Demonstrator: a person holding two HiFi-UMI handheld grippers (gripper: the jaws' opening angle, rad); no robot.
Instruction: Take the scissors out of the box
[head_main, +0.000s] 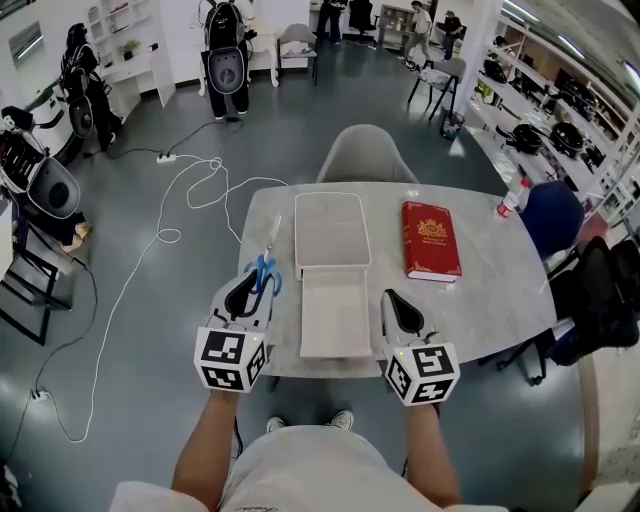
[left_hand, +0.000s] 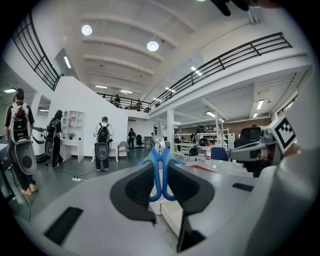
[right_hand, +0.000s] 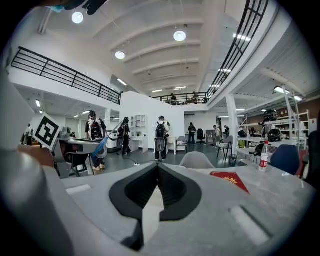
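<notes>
Blue-handled scissors (head_main: 271, 245), blades closed and pointing away, clamped in left gripper (head_main: 256, 280) just beside open white box (head_main: 333, 197).

Left hand-held gripper (head_main: 259, 277) clamped, right (head_main: 393, 297) shut

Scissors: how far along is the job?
Done: the scissors are out of the open box, both halves of which look empty. In hand: the left gripper is shut on their blue handles, just left of the box. Left: set them on the table, if wanted; whether they touch it already I can't tell. The right gripper is shut, empty.
</notes>
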